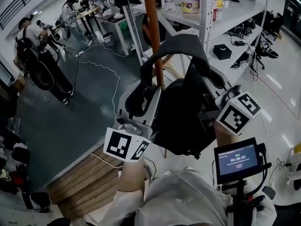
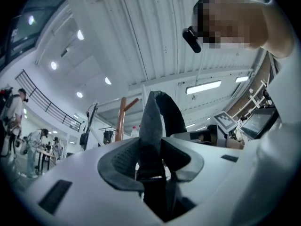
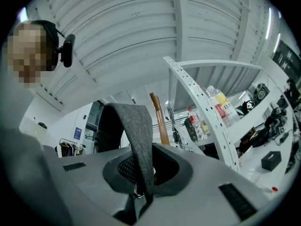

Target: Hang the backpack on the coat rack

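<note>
Pinching grey woven straps | left claw, right claw (both clamped) | black backpack beside round brown pole

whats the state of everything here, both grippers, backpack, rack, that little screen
left gripper: shut on a backpack strap
right gripper: shut on a backpack strap
backpack: held up between the two grippers, close to the rack, not visibly hooked on a peg
coat rack: upright
screen: lit, showing a timer readout
</note>
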A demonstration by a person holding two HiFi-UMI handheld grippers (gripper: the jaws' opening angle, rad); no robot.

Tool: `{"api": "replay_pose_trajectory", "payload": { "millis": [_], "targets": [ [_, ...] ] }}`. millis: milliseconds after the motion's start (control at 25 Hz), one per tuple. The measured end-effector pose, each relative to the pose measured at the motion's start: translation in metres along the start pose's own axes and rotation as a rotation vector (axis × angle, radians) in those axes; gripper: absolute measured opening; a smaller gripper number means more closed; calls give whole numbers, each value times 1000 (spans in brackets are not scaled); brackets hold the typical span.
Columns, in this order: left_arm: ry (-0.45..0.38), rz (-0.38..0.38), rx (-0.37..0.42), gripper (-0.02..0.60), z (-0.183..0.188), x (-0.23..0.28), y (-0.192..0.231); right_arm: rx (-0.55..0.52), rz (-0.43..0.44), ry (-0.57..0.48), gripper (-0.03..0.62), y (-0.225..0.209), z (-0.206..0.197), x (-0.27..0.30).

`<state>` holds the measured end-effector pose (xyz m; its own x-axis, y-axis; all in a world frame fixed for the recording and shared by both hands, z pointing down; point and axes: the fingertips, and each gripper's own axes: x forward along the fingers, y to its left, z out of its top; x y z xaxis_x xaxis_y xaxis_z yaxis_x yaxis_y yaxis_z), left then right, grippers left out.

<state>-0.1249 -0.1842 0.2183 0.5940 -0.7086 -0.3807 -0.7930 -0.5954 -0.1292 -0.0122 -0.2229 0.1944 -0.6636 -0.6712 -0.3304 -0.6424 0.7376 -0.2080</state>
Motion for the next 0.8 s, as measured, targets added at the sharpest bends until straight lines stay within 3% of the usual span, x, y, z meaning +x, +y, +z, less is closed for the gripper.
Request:
{"api": "replay_pose_trajectory", "payload": {
  "millis": [320, 480, 640, 800],
  "targets": [
    [-44, 55, 173, 147, 73, 66, 35, -114, -7, -24, 40, -21, 88, 49],
    [-44, 70, 180, 147, 96, 99, 61, -143, 44, -40, 40, -19, 124, 87],
    [-49, 87, 195, 147, 118, 121, 79, -150, -24, -18, 40, -35, 146, 105],
    [-22, 111, 186, 147, 121, 140, 95, -115, -27, 21, 40, -46, 153, 123]
  ]
}}
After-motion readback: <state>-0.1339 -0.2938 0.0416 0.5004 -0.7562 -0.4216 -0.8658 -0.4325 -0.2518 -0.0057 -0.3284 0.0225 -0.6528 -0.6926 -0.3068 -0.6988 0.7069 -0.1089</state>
